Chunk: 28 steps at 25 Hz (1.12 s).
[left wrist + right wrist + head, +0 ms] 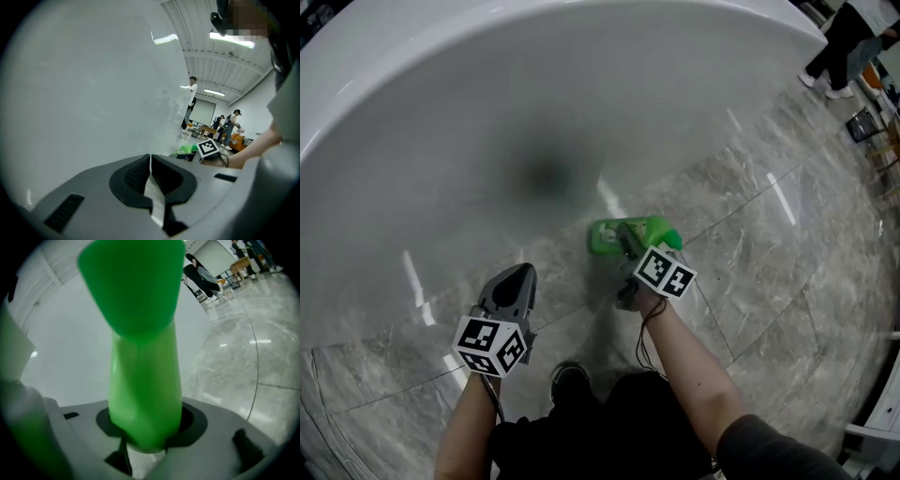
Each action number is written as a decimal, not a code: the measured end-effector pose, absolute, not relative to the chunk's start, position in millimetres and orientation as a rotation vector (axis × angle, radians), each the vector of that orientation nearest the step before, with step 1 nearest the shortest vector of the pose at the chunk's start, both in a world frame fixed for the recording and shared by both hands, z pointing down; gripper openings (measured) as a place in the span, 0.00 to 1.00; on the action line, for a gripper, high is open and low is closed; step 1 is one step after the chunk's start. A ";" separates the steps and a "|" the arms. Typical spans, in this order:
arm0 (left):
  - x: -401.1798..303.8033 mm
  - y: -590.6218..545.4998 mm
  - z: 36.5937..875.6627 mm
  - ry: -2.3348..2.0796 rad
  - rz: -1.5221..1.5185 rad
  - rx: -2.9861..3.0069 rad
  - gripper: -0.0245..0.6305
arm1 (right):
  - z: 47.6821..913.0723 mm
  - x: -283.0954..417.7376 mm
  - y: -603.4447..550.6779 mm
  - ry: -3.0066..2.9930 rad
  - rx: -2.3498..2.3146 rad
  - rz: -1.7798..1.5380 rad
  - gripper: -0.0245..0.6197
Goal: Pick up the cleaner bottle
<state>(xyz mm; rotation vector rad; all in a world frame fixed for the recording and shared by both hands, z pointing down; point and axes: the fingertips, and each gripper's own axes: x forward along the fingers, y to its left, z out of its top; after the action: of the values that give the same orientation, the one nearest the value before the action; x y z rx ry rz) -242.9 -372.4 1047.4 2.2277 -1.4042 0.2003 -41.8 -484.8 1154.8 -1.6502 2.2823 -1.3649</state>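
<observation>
The cleaner bottle (649, 231) is bright green plastic with a wider green top. In the head view it sits low over the marble floor, by the foot of a big white rounded body. My right gripper (625, 246) is shut on it. In the right gripper view the bottle (145, 376) stands between the dark pads and fills the middle of the picture, and the right gripper (145, 439) clasps its narrow part. My left gripper (521, 274) hovers to the left, shut and empty. In the left gripper view the left gripper (150, 164) has its pads meeting, with the bottle (187, 149) showing small beyond.
A large white glossy curved tub-like body (487, 94) fills the upper left. Grey marble floor (769, 272) spreads to the right. A person's dark shoe (570, 379) is below the grippers. People (844, 47) stand far off at the top right, by tables.
</observation>
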 end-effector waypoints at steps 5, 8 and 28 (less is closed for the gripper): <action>-246.6 -360.7 1036.3 -1.403 0.210 2.250 0.07 | 1136.6 -63.4 -466.9 2.169 -1.434 -1.433 0.34; -253.4 -351.3 1023.7 -1.417 0.208 2.240 0.07 | 1112.5 -77.7 -458.1 2.120 -1.342 -1.447 0.34; -212.0 -224.8 676.0 -1.518 0.213 2.198 0.07 | 718.1 -19.3 -300.2 2.014 -1.131 -1.530 0.34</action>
<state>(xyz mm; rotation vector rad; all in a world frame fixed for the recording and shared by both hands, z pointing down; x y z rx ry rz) -212.0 -224.8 676.0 2.1978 -1.5183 0.2134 -19.3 -300.2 718.1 -1.1311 2.0138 -1.5297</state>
